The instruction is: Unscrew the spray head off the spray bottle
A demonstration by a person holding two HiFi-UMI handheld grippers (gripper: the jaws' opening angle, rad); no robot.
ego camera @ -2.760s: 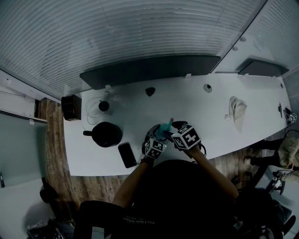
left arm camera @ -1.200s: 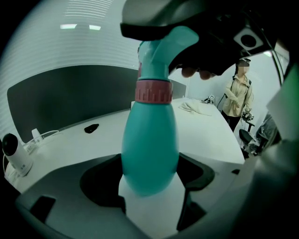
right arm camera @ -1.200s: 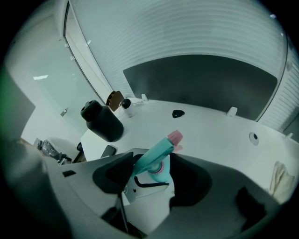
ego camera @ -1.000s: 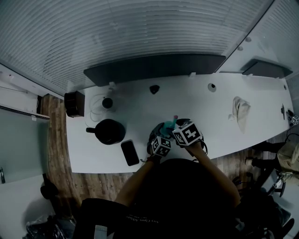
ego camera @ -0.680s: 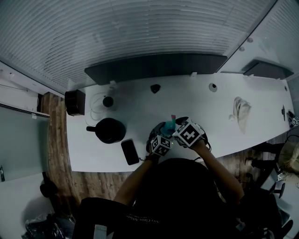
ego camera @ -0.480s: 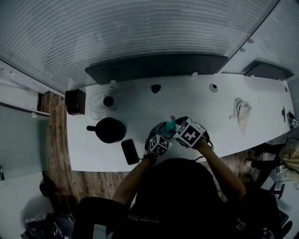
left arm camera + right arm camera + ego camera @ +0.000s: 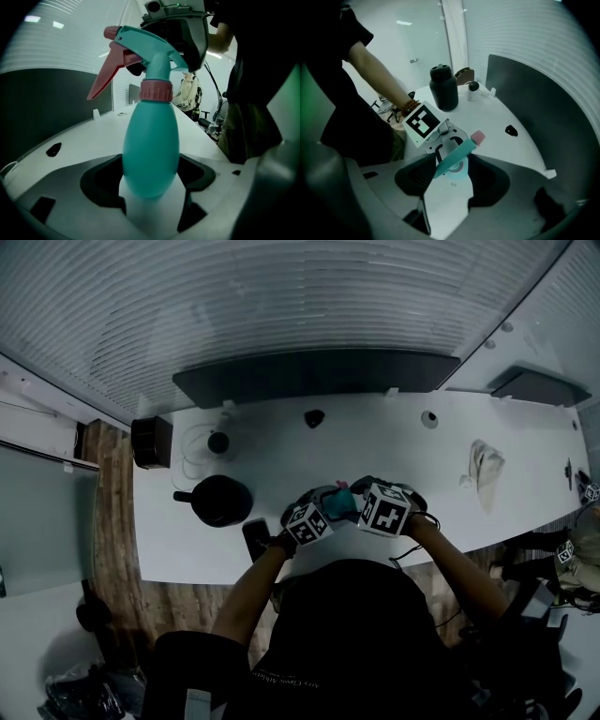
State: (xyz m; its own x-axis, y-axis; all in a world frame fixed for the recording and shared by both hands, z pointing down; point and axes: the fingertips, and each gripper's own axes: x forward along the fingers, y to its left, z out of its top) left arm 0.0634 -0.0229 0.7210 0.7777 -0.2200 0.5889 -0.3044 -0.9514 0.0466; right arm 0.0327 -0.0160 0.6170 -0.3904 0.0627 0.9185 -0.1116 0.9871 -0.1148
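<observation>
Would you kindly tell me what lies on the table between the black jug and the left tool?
A dark phone lies flat there, seen in the head view.

Person wears a black short-sleeved shirt [image 7: 347, 638] and beaded bracelet [image 7: 408, 107]

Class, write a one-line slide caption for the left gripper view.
Left hand-held gripper clamps the teal spray bottle; its red-triggered spray head is not yet off.

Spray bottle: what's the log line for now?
left hand-held gripper: clamps spray bottle | right hand-held gripper: clamps spray head | head on bottle
</observation>
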